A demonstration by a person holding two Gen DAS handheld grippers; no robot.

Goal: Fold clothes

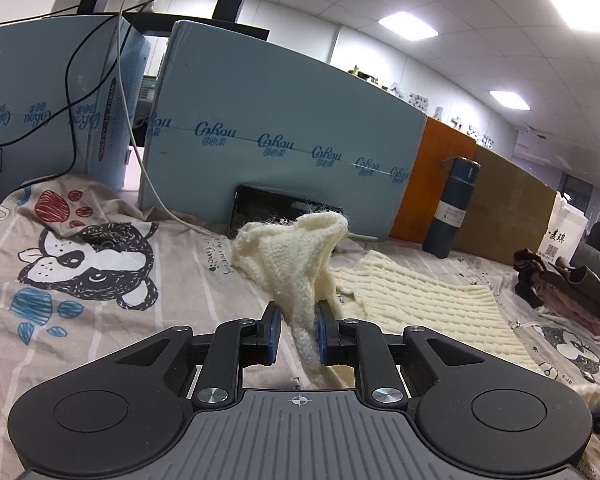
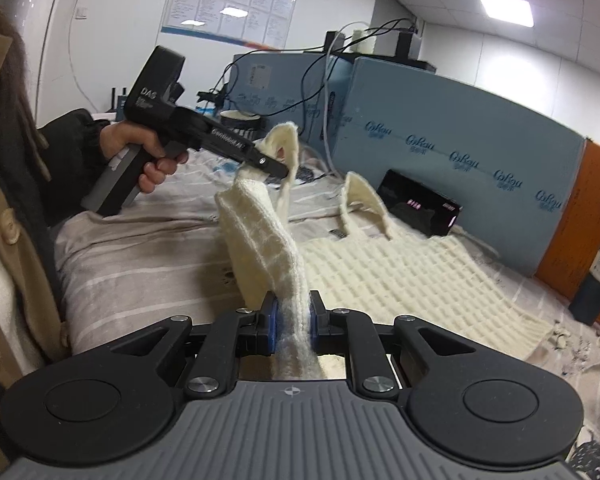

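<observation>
A cream knitted top [image 2: 400, 276] with shoulder straps lies partly spread on a printed bedsheet [image 1: 100, 264]. My left gripper [image 1: 298, 330] is shut on one strap edge of the cream top [image 1: 296, 264] and holds it lifted above the sheet. It also shows in the right wrist view [image 2: 278, 170], held in a hand at the left. My right gripper [image 2: 293, 322] is shut on another edge of the same top, so a band of knit hangs raised between the two grippers. The other strap [image 2: 360, 196] stands up near the far side.
Light blue boxes [image 1: 280, 136] and an orange-brown cardboard wall [image 1: 500, 200] line the far edge. A black phone [image 2: 424, 208] leans against the blue box. A dark bottle [image 1: 452, 208] stands by the cardboard. Brown clothes [image 1: 572, 292] are piled at the right. Cables [image 1: 132, 120] hang at the left.
</observation>
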